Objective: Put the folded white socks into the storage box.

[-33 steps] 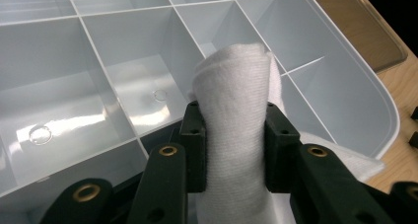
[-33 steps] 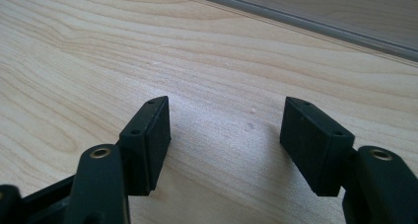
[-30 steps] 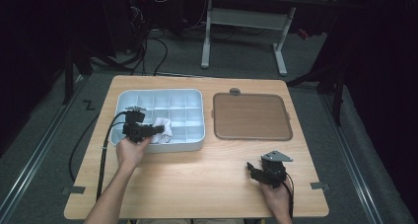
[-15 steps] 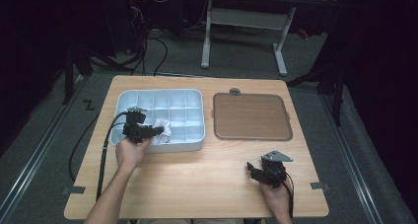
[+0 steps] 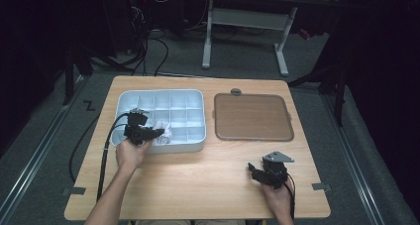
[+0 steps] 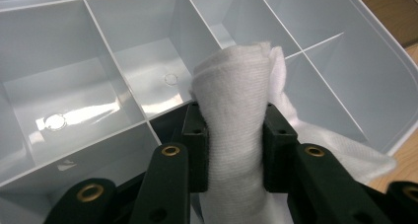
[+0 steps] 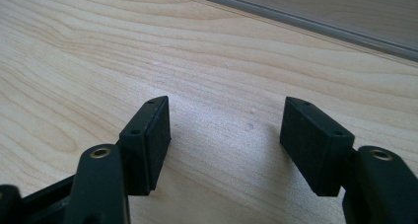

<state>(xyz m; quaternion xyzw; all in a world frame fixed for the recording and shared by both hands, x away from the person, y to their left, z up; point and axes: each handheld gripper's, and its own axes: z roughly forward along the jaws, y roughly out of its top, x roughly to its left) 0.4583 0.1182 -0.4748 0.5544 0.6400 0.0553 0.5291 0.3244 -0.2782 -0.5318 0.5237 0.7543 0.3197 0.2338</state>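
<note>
Left gripper view: bunched white cloth (image 6: pixel 235 110)

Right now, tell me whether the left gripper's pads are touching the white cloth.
Touching. In the left gripper view, both pads of the left gripper press the white cloth, pinching it over the compartment tray.

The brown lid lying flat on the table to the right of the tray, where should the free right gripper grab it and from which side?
Probably the near edge of the brown lid, approached low from the person's side. It lies flat on the table, so only its thin rim offers a hold. The right gripper, open and empty, already rests closest to that edge.
</note>
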